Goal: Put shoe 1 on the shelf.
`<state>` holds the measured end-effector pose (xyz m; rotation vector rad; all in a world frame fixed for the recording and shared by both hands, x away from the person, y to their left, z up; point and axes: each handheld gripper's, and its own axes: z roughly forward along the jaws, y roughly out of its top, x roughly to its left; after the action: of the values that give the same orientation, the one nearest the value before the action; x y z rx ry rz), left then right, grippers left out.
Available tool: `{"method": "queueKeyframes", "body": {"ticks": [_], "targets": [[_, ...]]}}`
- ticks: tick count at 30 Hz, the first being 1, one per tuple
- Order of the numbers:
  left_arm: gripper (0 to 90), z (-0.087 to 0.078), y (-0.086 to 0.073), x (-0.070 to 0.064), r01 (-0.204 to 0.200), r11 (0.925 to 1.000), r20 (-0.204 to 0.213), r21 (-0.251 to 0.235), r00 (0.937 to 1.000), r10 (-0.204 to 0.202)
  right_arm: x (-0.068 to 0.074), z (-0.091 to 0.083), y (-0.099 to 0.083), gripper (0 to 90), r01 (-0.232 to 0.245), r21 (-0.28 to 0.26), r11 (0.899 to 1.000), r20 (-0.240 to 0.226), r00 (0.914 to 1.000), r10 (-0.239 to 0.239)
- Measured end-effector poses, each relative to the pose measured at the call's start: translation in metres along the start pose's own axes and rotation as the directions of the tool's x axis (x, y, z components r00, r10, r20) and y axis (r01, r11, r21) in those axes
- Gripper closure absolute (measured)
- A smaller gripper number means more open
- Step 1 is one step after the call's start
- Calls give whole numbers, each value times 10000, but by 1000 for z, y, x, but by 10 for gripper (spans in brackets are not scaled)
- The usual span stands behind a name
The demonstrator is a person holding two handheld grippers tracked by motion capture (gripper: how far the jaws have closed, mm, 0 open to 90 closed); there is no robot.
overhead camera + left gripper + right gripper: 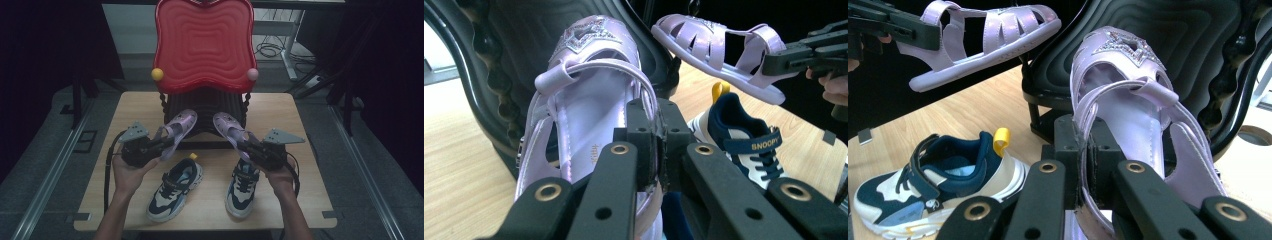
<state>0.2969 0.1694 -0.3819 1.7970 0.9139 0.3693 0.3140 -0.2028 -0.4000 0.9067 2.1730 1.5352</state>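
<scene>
While a dim room of dark curtains and grey floor surrounds it, a light wooden table (pixel 295 150) carries the scene, with a red, ripple-patterned shoe rack (pixel 204 45) standing at its far edge above a black ribbed lower tier (pixel 205 107). A yellow knob (pixel 157 74) and a pink knob (pixel 252 74) mark the red panel's lower corners. Cables lie on the floor beyond.

Four shoes are on show: two lilac sandals and two navy-and-cream sneakers. The left gripper (pixel 150 146) is clamped on the rim of the left sandal (pixel 179 127), lifted clear of the table with its toe against the black tier; in the left gripper view the jaws pinch the sandal's side edge. The right gripper (pixel 255 149) is likewise clenched on the right sandal (pixel 230 129), held up just before the rack. The left sneaker (pixel 175 187) and right sneaker (pixel 241 189) rest side by side on the wood near the person's hands, toes toward the near edge.
</scene>
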Motion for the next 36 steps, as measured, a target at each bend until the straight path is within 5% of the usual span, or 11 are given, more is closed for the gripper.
{"method": "queueKeyframes", "body": {"ticks": [36], "targets": [[867,34,17,14,177,9982,-560,-576,9982,-210,-7,37,19,862,-289,-443,9986,345,9989,305]]}}
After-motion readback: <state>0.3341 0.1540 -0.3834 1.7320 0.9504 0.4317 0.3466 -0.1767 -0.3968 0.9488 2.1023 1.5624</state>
